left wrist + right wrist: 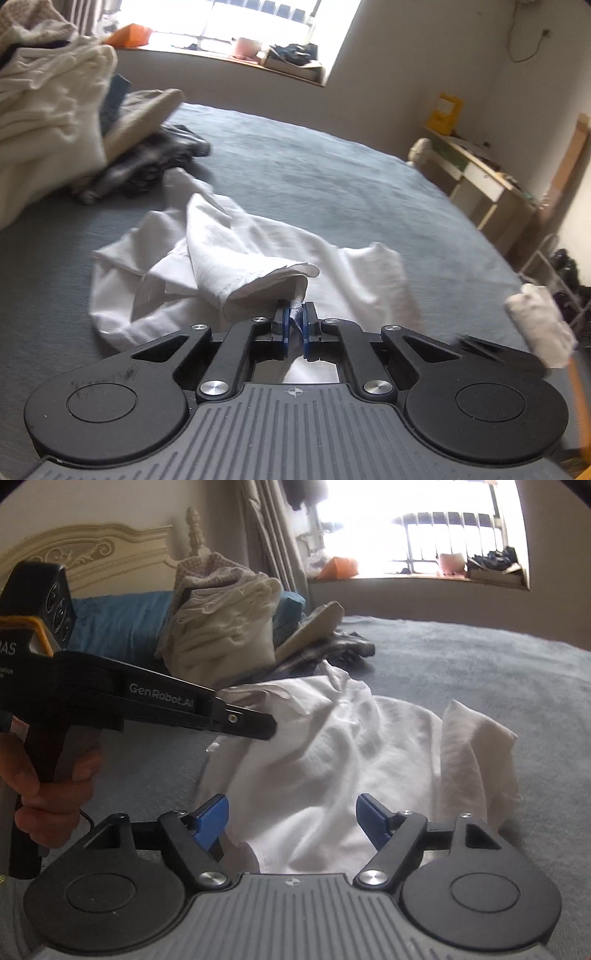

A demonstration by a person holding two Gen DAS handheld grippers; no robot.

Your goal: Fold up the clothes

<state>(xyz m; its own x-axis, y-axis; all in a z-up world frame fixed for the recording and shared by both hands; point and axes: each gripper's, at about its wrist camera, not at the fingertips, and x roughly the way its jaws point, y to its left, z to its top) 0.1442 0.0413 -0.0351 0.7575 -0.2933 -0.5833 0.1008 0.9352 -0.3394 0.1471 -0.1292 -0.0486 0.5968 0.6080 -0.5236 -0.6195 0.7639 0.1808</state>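
White shirt (236,266) crumpled mid-bed, light, limp, won't hold shape: left gripper (294,325) clenched on 1 hem edge, right gripper (291,821) spread wide, holding nothing, should take near hem.

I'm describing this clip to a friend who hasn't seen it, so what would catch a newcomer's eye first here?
First, the crumpled white garment sprawled mid-bed on the grey-blue bedspread, a bit of it pinched in the shut left gripper. The right gripper stands open over the near edge of the same cloth. Behind, a tall pile of cream laundry leans by the ornate headboard, with a glaring window beyond.
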